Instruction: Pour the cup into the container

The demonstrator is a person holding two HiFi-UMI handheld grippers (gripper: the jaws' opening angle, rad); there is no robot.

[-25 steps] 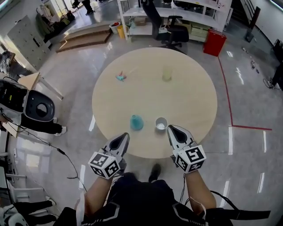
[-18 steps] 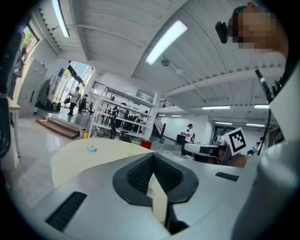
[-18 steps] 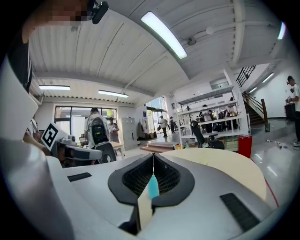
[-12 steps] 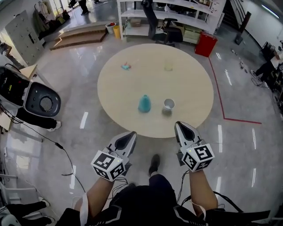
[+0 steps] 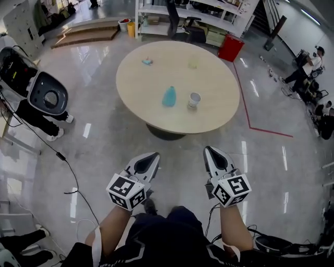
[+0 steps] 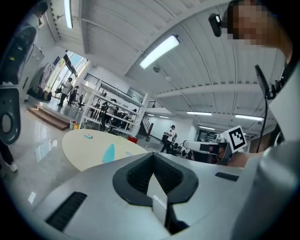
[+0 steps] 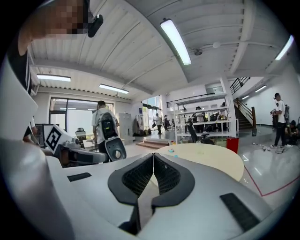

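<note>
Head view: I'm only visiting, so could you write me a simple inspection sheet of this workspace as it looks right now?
Surface: round table, pale top, four small things on it.
Job's things: white cup upright beside the teal container, not touching.
Clutter: small blue item and pale yellowish cup at the far side.
Grippers: left gripper and right gripper both shut, empty, over the floor short of the table.
Cables: black cable across the floor, left.
Surroundings: glossy floor, red bin, shelves, people far off.
</note>
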